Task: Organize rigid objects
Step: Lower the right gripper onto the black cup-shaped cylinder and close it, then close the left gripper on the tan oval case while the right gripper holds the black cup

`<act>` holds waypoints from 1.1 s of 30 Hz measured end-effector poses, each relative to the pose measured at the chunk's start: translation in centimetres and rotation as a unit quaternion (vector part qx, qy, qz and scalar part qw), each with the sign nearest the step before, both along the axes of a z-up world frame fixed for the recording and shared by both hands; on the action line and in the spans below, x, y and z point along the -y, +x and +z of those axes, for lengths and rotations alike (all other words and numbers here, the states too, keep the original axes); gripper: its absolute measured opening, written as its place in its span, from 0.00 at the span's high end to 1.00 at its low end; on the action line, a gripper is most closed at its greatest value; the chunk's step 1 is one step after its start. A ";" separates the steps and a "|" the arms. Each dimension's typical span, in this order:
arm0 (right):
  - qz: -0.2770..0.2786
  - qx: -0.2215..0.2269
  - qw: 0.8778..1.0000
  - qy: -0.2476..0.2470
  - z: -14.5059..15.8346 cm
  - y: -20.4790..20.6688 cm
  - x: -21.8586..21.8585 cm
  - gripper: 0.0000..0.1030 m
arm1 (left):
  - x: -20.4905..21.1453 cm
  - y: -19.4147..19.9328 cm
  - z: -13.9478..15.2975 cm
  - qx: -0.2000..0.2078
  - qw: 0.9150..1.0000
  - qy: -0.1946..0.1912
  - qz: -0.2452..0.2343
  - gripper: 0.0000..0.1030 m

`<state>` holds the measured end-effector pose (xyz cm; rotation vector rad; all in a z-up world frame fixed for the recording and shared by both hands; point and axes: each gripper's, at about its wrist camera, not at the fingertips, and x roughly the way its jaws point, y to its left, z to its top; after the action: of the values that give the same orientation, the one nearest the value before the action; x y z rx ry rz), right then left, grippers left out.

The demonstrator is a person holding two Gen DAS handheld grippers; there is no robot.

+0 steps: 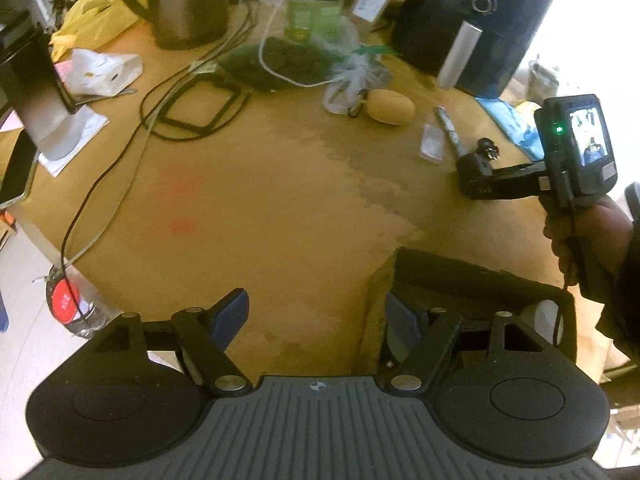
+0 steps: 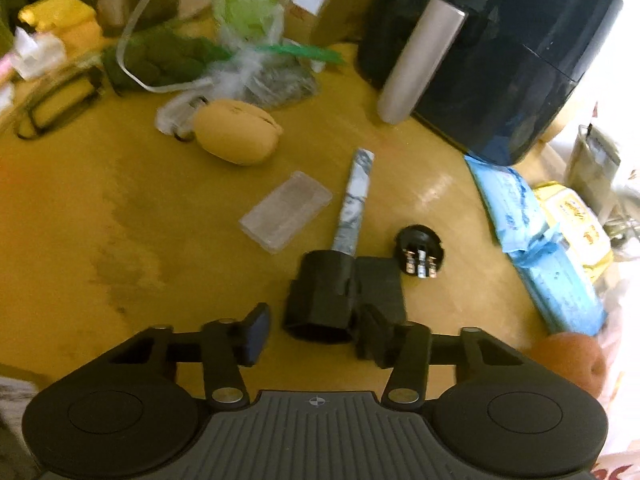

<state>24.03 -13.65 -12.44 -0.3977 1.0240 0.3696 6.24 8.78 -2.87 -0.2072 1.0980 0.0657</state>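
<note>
The right gripper (image 2: pixel 316 320) points steeply down at the desk (image 2: pixel 120 200), its jaws partly closed around a chunky black block (image 2: pixel 320 296). The block sits between the two fingers, nearer the right one. A thin strip of desk shows between the blue left pad (image 2: pixel 258 334) and the block, so the grip does not look complete. The right pad is dark and blurred against the block, and contact there cannot be confirmed.

A marbled grey-and-white stick (image 2: pixel 354 200) runs straight on beyond the block. Its long axis points away from the gripper and leans slightly right, and its near end is hidden behind the block. A clear plastic case (image 2: pixel 286 210) lies flat just left of the stick. A round black plug with metal prongs (image 2: pixel 419 252) lies just right of the block.

The left gripper (image 1: pixel 320 316) hangs open over bare desk with nothing between its fingers, well apart from the block. Its right finger is at the edge of a black container (image 1: pixel 480 276). The right hand (image 1: pixel 588 232) is clearly the nearer one, so this pick-up looks like its job.
</note>
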 end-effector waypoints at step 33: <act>-0.094 -0.101 0.977 0.164 0.8 0.1 5.1 0.58 | 2.2 4.1 1.0 0.046 0.998 0.010 -0.045 0.27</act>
<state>24.10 -18.73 -11.65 0.0361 1.1647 0.4069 10.35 6.57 -1.88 -0.1408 1.0124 -0.0129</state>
